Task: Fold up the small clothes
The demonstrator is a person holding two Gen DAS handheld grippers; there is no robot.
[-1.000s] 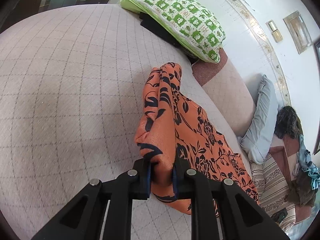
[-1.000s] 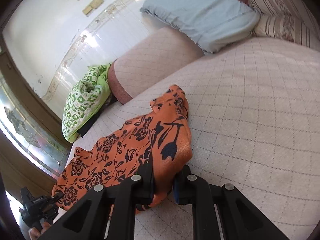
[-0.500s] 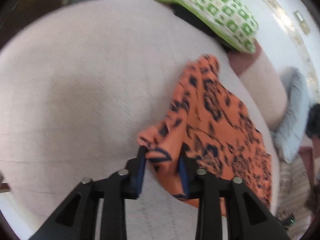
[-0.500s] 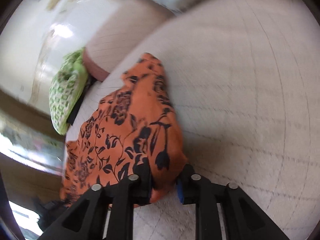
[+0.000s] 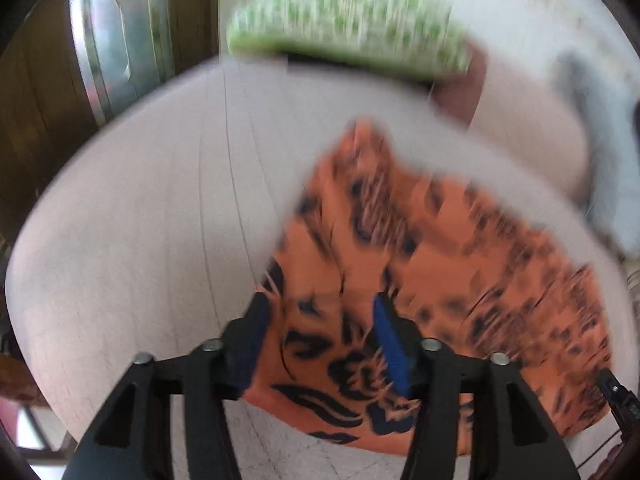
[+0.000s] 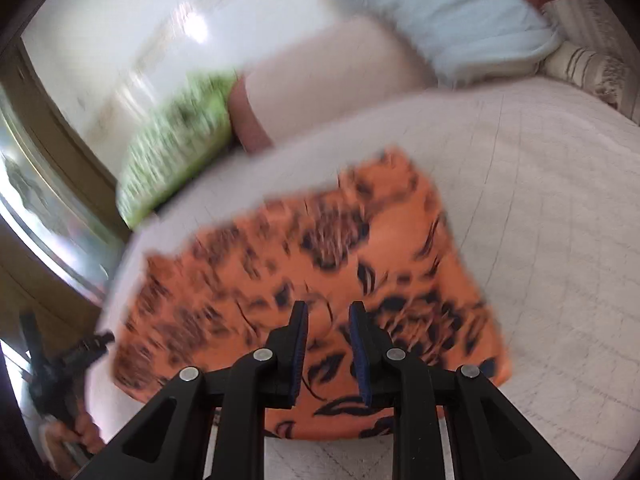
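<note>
An orange garment with a black flower print (image 5: 420, 280) lies spread flat on the pale quilted sofa seat (image 5: 152, 208). It also shows in the right wrist view (image 6: 320, 256). My left gripper (image 5: 320, 312) is open, its jaws wide apart over the garment's near left corner. My right gripper (image 6: 326, 312) is open with a narrower gap, above the garment's near edge. Neither holds the cloth. Both views are blurred by motion.
A green-and-white patterned cushion (image 5: 348, 24) lies at the seat's far end, against the sofa arm (image 6: 320, 96). A light blue pillow (image 6: 432, 20) rests on the arm. The seat's rounded edge (image 5: 48, 216) drops off at the left. The left gripper (image 6: 56, 364) shows at the lower left of the right wrist view.
Both grippers have let go of the garment and opened. The bunched cloth now lies flat and spread out. Both grippers have pulled back and up.
</note>
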